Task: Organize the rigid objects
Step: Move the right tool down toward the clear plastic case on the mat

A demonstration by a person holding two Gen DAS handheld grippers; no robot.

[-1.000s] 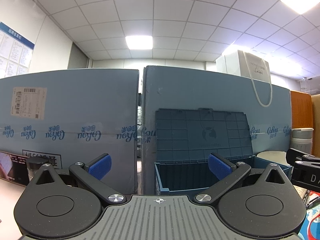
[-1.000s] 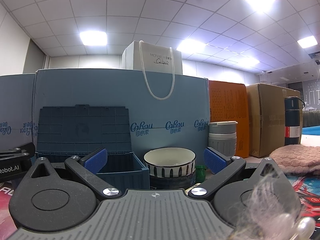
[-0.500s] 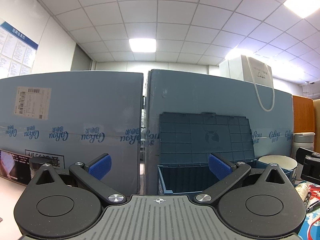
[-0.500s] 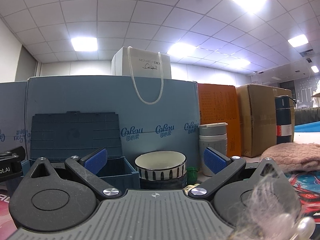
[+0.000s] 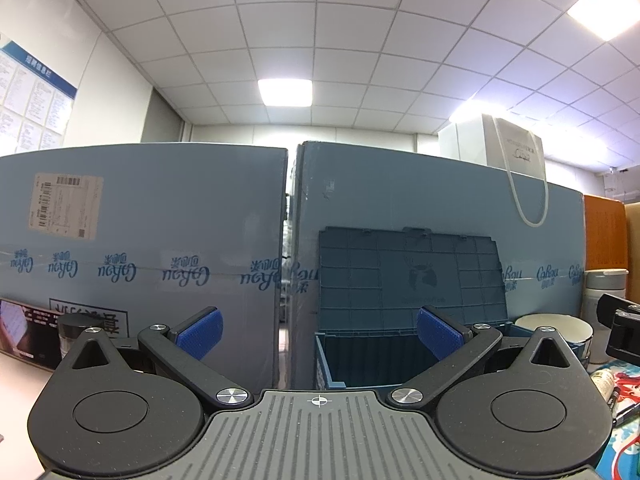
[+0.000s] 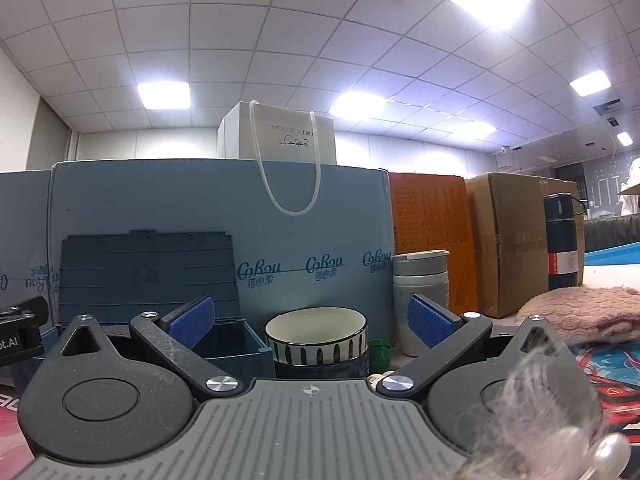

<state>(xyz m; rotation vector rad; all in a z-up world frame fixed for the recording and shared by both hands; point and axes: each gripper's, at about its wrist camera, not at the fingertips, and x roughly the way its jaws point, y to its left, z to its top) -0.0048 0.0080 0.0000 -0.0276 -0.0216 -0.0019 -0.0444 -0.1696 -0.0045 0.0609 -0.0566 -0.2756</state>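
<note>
A dark blue plastic crate point(image 5: 372, 354) with its lid raised stands straight ahead of my left gripper point(image 5: 318, 330), which is open and empty. The same crate point(image 6: 228, 346) shows left of centre in the right wrist view. My right gripper point(image 6: 310, 318) is open with nothing between its fingers and faces a white bowl with black stripes point(image 6: 316, 338) stacked on a dark bowl. A small green object point(image 6: 379, 354) and a grey-and-white lidded cup point(image 6: 420, 300) stand just right of the bowls. In the left wrist view the bowl point(image 5: 554, 330) sits right of the crate.
Tall blue cartons point(image 5: 140, 240) wall off the back, with a white paper bag point(image 6: 280, 136) on top. An orange box point(image 6: 428, 240), a brown carton point(image 6: 516, 240) and a dark flask point(image 6: 562, 240) stand at the right. A pink knitted cloth point(image 6: 580, 310) lies on the patterned mat.
Both views have shifted slightly: the crate and bowls slid a little to the right in the left wrist view and to the left in the right wrist view. Both grippers stayed open.
</note>
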